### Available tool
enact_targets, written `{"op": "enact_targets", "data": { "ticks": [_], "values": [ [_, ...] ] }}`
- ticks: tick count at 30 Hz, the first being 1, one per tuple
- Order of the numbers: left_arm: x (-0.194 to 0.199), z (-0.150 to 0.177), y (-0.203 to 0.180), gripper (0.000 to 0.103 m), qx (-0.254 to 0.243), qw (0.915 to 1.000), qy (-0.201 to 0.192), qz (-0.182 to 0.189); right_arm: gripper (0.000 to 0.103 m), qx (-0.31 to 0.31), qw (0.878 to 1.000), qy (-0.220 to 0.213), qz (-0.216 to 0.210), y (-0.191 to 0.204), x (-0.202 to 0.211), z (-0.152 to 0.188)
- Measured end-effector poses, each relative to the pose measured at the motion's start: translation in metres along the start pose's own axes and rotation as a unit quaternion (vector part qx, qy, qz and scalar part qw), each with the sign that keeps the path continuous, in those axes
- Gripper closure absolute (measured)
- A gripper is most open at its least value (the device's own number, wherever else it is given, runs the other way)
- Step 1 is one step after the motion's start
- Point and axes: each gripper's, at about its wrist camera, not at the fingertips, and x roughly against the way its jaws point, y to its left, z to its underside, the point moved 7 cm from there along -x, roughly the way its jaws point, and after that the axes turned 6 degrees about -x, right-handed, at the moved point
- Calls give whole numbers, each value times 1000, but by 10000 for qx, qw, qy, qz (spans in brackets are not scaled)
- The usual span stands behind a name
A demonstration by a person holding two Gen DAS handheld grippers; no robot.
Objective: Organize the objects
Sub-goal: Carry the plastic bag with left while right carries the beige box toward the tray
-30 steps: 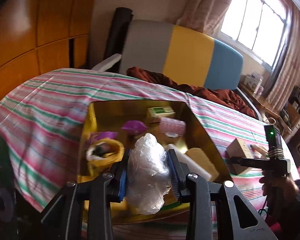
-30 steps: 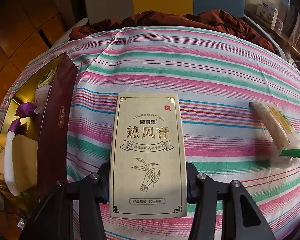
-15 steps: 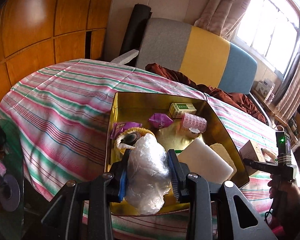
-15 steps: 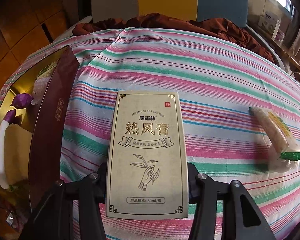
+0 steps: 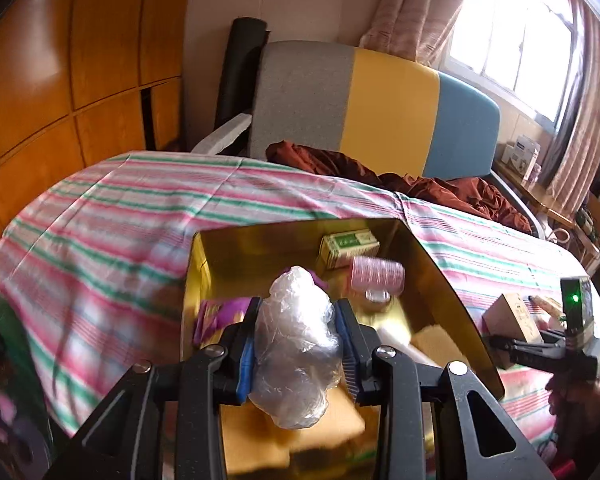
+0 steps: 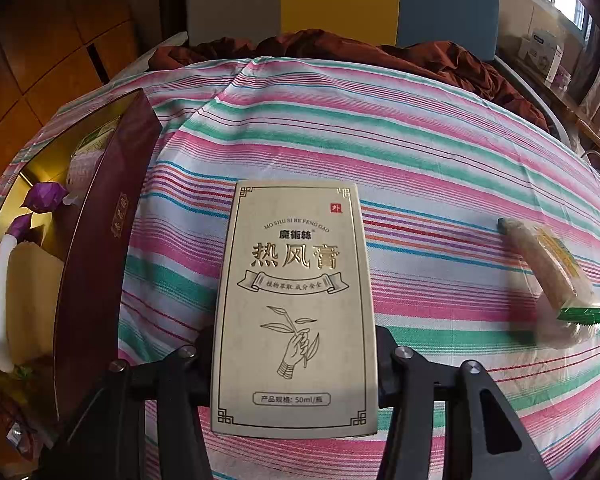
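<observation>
Beige carton [image 6: 296, 308]: long axis directed away from the camera, printed face up, clamped at its sides by the right gripper [image 6: 294, 354], right of the gold-lined box [image 6: 100, 248]; left gripper [image 5: 298, 340] narrowly closed on a crumpled plastic bundle [image 5: 296, 344], over that box.

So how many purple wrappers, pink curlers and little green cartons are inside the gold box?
Purple wrappers: 2
Pink curler: 1
Little green carton: 1
Total: 4
</observation>
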Motion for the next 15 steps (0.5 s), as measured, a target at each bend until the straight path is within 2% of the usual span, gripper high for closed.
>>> {"op": "enact_targets", "data": {
  "ticks": [4,6,11,15],
  "values": [
    [-28,-23,7,67,105,9998,157,116,51,5,10000,0,1,0,0,0],
    [-42,-32,11,67,228,9990,271,287,51,6,10000,-5,0,1,0,0],
    [-81,-39,24,67,297,9975,606,205,51,11,10000,-25,-10,1,2,1],
    [-108,-34,39,66,385,9954,875,-7,51,16,10000,-30,-35,1,1,0]
  ]
}}
